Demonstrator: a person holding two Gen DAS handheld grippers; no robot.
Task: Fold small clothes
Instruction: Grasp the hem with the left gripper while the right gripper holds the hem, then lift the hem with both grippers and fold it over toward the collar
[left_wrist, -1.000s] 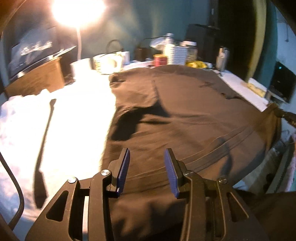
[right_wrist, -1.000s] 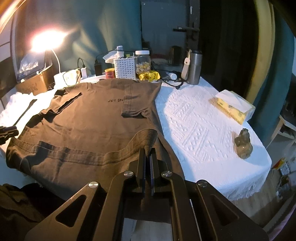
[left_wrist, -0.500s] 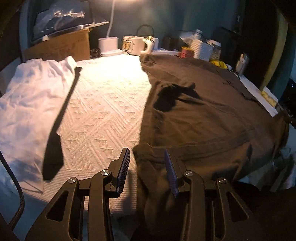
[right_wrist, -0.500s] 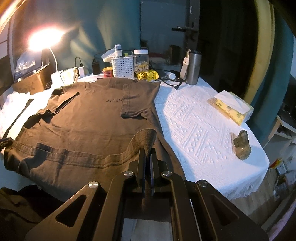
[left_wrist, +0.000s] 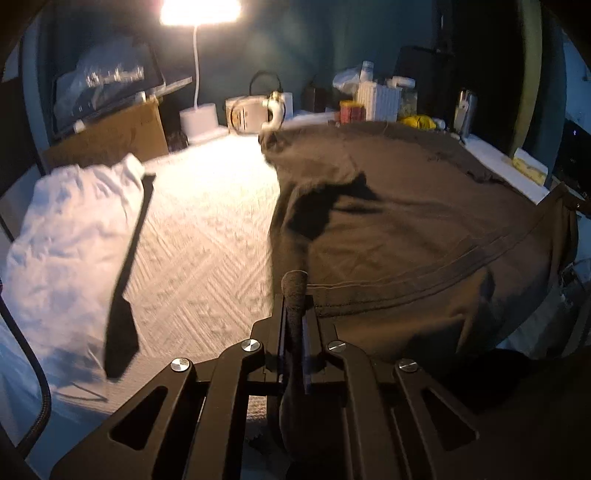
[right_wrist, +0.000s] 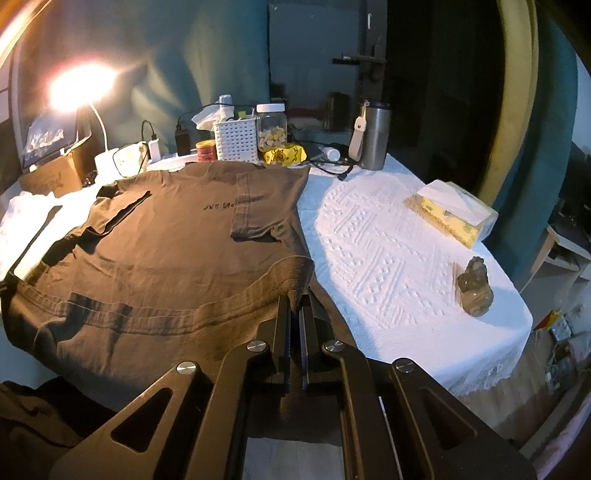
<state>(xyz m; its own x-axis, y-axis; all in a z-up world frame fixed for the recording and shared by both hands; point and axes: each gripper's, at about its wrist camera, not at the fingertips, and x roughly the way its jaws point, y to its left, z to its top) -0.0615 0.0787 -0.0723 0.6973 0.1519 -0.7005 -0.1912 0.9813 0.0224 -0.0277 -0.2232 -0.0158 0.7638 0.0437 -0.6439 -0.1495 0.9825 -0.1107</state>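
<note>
A dark brown T-shirt (right_wrist: 166, 266) lies spread on the white textured tablecloth (right_wrist: 388, 251), its hem towards me and hanging over the table's front edge. My right gripper (right_wrist: 294, 295) is shut on the hem's right corner, with a point of fabric sticking up between its pads. From the left wrist camera the same T-shirt (left_wrist: 406, 229) fills the right half. My left gripper (left_wrist: 295, 295) has just clamped shut on the hem's left corner, and a roll of cloth pokes out above its fingertips.
A white garment (left_wrist: 66, 243) with a black strap (left_wrist: 125, 280) across it lies at the left. Along the back edge stand a lit lamp (right_wrist: 99, 162), a cardboard box (left_wrist: 107, 136), a white basket (right_wrist: 236, 140), a jar (right_wrist: 271, 127) and a steel flask (right_wrist: 375, 136). A tissue pack (right_wrist: 450, 212) and a small figurine (right_wrist: 474, 288) sit at the right.
My left gripper slid left along the hem to its left corner and closed on it; its jaws stood open before. The right gripper has kept its hold and has not moved.
</note>
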